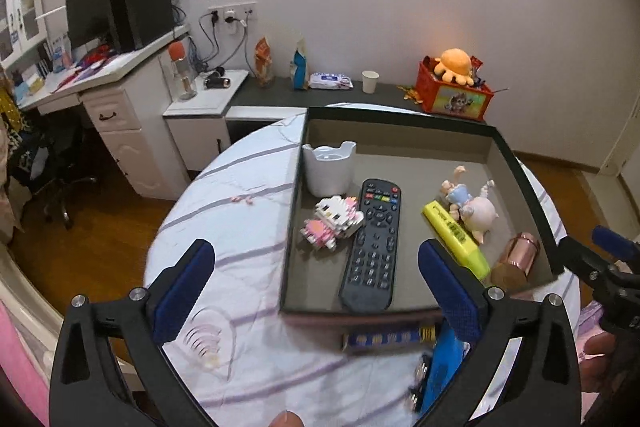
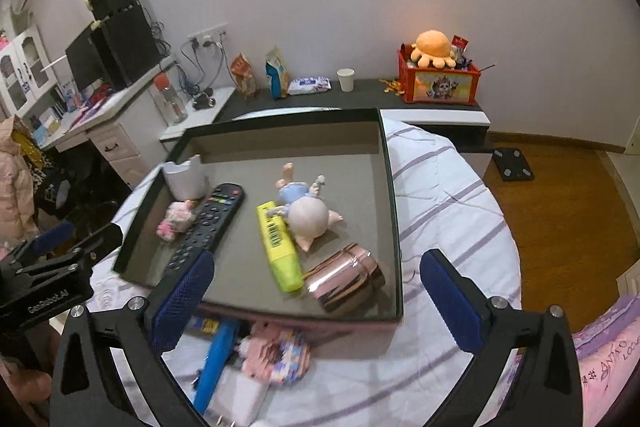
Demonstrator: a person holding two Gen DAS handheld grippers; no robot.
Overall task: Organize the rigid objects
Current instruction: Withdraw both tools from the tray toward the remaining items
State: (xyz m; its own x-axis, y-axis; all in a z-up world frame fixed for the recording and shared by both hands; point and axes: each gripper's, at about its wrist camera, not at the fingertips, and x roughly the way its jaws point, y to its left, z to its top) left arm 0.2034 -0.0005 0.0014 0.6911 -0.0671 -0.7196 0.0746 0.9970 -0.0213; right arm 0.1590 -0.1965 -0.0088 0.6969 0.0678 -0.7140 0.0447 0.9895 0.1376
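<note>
The dark shallow box [image 1: 516, 163] lies on a round bed with a striped white sheet [image 1: 248, 195], and it holds the rigid objects I am organizing. In its far left corner a white cup-like holder [image 1: 329, 169] stands upright. Just in front of that, a pink-and-white brick figure [image 1: 332, 223] lies beside the black remote control [image 1: 372, 247], whose near end reaches the box's front edge. Toward the right wall a yellow highlighter [image 1: 456, 237] lies aslant, touching a pig figurine [image 1: 474, 205] that lies on its side. A shiny rose-gold cylinder [image 2: 346, 281] lies tipped over in the near right corner. Outside the box, against its front wall, I see a blue object [image 2: 216, 363], a second pink brick toy [image 2: 276, 351] and a blue-and-yellow patterned item [image 1: 384, 339], all blurred. My left gripper [image 1: 316, 291] hangs over the box's near left corner with its fingers spread wide and released, nothing between them. My right gripper [image 2: 318, 293] hangs above the front edge, likewise released and empty. Beyond the bed, a low shelf along the wall carries a red crate [image 2: 440, 83] with an orange plush.
</note>
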